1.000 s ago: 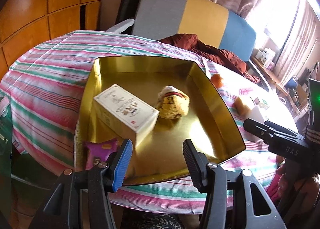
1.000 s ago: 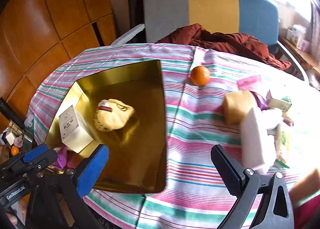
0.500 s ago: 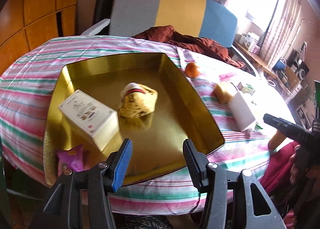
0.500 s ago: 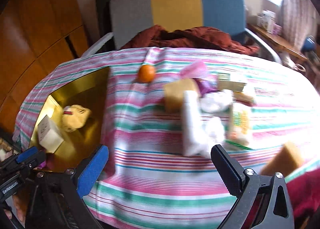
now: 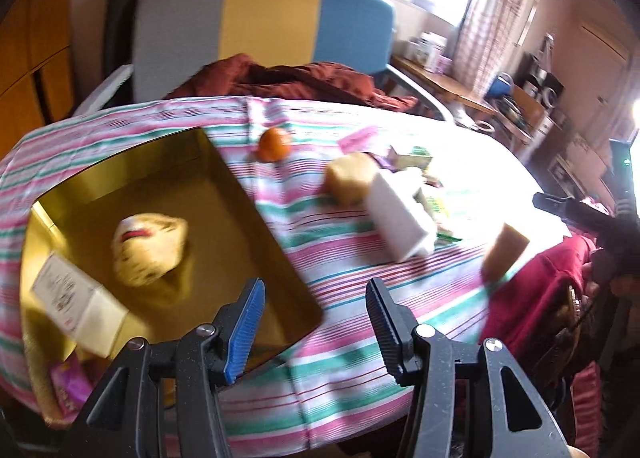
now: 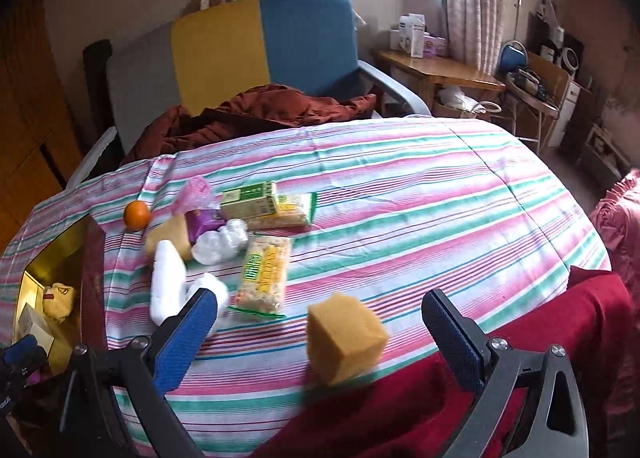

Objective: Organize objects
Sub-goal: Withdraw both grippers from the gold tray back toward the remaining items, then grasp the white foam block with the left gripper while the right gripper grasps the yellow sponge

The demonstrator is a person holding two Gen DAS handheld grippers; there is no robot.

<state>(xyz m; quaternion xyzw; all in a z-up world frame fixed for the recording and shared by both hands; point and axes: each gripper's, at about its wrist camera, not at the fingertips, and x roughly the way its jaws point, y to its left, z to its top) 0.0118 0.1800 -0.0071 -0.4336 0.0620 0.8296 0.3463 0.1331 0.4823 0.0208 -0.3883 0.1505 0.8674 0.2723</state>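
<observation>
A gold tray (image 5: 256,213) (image 6: 48,258) on the striped tablecloth holds a white box (image 5: 76,298), a cream plush pouch (image 5: 150,248) and a purple packet (image 5: 66,386). My left gripper (image 5: 314,322) hangs open and empty over the tray's near right corner. Loose things lie to the right of the tray: an orange (image 6: 137,214), a white block (image 6: 168,286), snack packets (image 6: 266,278) and a green box (image 6: 250,199). My right gripper (image 6: 320,342) stands open above the table's front edge, with a yellow sponge cube (image 6: 344,338) lying between its fingers, not touched.
A second yellow sponge (image 5: 350,177) and crumpled white plastic (image 6: 220,244) sit among the loose items. A red cloth (image 6: 480,378) hangs over the table's near right edge. Behind the table stands a grey, yellow and blue chair (image 6: 240,45) with a brown garment (image 6: 260,109).
Both grippers have swung to the right across the table. The tray has slid to the left in both views, and the sponge cube has come between the right fingers.
</observation>
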